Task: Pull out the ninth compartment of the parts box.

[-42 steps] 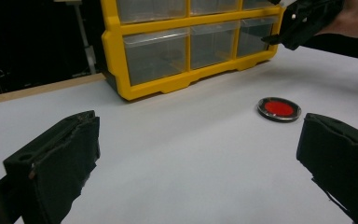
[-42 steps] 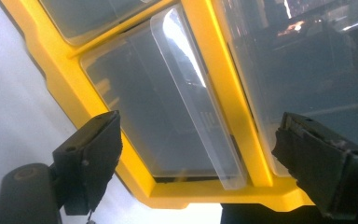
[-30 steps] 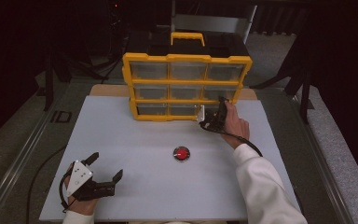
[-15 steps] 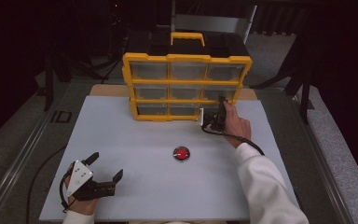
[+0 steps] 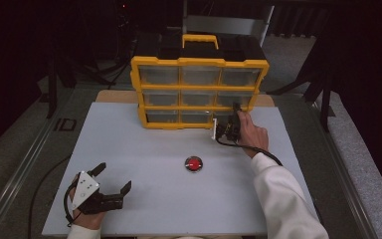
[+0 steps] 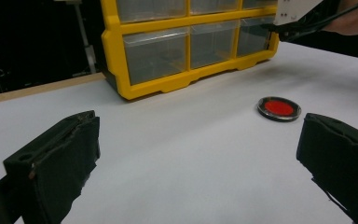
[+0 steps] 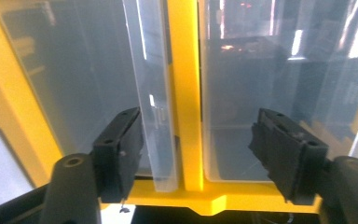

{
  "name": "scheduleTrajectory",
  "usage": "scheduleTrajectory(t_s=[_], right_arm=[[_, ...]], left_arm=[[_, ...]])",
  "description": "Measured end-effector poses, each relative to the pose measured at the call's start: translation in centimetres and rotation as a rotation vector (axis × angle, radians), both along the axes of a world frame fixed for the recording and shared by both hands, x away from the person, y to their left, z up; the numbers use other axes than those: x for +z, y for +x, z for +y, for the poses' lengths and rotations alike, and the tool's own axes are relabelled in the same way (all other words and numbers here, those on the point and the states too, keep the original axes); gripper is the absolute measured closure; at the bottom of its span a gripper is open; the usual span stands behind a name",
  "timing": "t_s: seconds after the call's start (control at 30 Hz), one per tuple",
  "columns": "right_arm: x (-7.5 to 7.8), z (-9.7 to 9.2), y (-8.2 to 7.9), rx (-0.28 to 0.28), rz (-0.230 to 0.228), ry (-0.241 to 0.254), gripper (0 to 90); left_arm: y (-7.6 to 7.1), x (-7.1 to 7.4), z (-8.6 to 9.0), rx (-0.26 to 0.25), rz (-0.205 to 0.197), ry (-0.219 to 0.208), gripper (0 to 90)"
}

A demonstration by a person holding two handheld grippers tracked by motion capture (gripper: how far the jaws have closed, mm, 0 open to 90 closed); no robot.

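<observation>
A yellow drawer cabinet (image 5: 199, 62) with clear drawers stands at the back of the white table. My right gripper (image 5: 231, 114) is at its bottom right drawer. In the right gripper view its jaws (image 7: 196, 135) straddle the drawer's clear pull tab (image 7: 156, 116) and a yellow frame bar (image 7: 184, 93). They have just been closing, and the pads still stand off on both sides. My left gripper (image 5: 113, 178) rests open near the front left edge with nothing between its jaws (image 6: 198, 135). A red disc (image 5: 194, 164) lies mid-table.
The white table top (image 5: 129, 149) spreads between the cabinet and the front edge. A cable (image 5: 258, 149) trails from the right gripper along the white sleeve. Dark floor and stands surround the table.
The right hand has shifted slightly at the front of the bottom right drawer. The left gripper and the red disc have stayed in place.
</observation>
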State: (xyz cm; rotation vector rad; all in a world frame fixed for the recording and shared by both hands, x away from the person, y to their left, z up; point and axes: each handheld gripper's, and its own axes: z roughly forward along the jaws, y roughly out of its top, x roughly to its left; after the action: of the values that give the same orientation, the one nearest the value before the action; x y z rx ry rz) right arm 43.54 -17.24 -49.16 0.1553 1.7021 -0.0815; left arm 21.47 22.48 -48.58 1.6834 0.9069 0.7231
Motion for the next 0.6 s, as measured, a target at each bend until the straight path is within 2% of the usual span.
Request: scheduleTrajectory(t_s=[0.23,0.6], right_arm=[[-0.47,-0.06,-0.08,0.001,-0.025,-0.032,36.5],[-0.64,-0.14,-0.09,-0.001,-0.036,-0.042,38.1]], left_arm=[[-0.03,0.0,0.01,0.001,0.0,-0.001,0.0],[-0.04,0.01,0.05,0.002,0.0,-0.005,0.0]])
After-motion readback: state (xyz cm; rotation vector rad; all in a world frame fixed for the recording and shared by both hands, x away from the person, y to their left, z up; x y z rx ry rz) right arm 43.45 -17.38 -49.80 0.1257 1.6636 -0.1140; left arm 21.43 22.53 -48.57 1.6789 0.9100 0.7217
